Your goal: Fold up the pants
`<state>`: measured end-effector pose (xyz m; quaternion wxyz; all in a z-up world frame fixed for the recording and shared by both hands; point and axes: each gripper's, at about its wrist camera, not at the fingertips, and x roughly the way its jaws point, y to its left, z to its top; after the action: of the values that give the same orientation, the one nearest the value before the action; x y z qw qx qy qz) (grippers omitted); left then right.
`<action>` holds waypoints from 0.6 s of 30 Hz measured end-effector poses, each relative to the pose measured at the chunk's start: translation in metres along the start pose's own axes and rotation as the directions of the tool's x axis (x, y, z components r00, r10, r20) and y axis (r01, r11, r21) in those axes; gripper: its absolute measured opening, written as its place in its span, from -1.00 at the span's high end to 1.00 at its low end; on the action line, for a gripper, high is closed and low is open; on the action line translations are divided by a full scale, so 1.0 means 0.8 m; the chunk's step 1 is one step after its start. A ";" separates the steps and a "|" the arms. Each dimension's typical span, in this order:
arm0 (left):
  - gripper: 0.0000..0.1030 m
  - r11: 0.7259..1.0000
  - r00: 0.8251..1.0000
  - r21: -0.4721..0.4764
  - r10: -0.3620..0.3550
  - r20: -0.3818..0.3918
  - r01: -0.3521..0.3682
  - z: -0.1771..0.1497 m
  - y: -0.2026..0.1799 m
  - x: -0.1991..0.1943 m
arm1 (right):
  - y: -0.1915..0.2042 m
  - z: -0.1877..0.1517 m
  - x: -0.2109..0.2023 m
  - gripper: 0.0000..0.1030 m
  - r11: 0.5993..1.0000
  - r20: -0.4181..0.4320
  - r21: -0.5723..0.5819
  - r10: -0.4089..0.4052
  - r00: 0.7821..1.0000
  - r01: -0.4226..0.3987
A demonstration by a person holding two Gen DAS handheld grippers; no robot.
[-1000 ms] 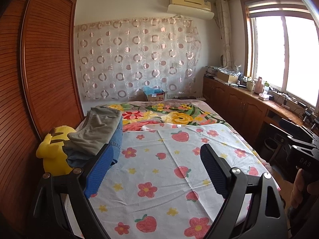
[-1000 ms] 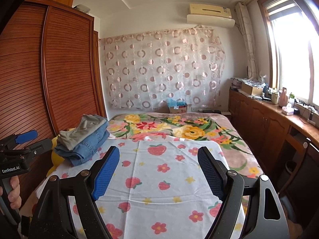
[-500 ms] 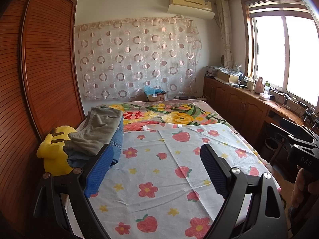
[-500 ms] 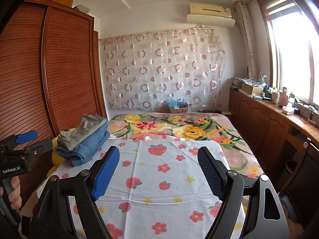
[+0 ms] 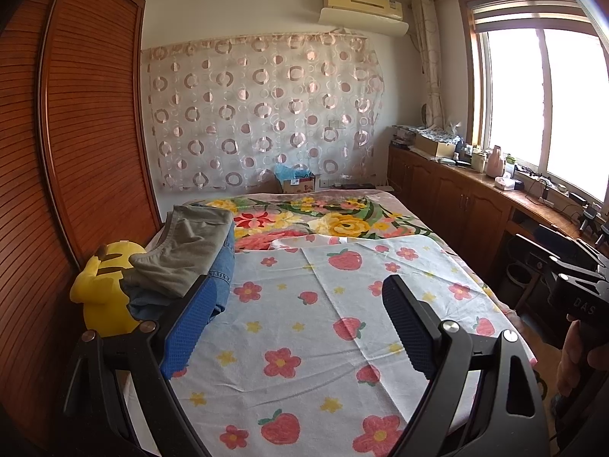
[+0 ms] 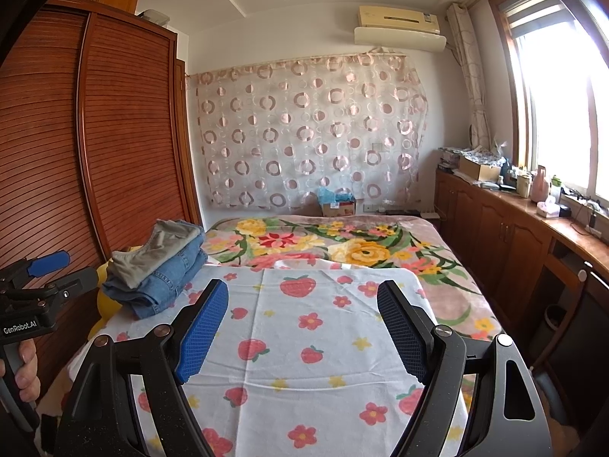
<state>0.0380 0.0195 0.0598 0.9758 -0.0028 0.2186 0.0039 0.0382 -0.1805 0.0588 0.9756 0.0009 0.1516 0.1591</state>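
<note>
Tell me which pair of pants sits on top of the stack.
The grey-green pants sit on top; the blue jeans lie beneath them, showing denim along the stack's side and front edge.

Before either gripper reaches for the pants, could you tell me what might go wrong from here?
1. The stack of pants sits at the bed's left edge, partly on a yellow plush toy; pulling the grey pair could tip the jeans off.
2. Both the left gripper and right gripper are open and empty, hovering side by side; reaching together, they might collide.
3. The strawberry sheet lies loose and could bunch.
</note>
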 end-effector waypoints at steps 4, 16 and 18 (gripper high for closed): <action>-0.73 1.000 1.000 0.000 0.000 -0.001 0.000 0.000 0.000 0.000 | 0.000 -0.001 0.000 -0.60 1.000 0.001 -0.002 0.000 1.000 0.000; -0.73 1.000 1.000 0.000 0.001 -0.001 -0.001 0.000 -0.001 0.000 | 0.002 -0.002 0.000 -0.60 1.000 0.002 0.003 0.005 1.000 -0.005; -0.73 1.000 1.000 0.000 0.000 -0.001 0.000 -0.001 -0.001 0.001 | 0.002 -0.003 0.000 -0.60 1.000 0.002 0.005 0.005 1.000 -0.005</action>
<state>0.0382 0.0185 0.0591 0.9757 -0.0027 0.2189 0.0039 0.0371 -0.1794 0.0569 0.9754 0.0037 0.1508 0.1610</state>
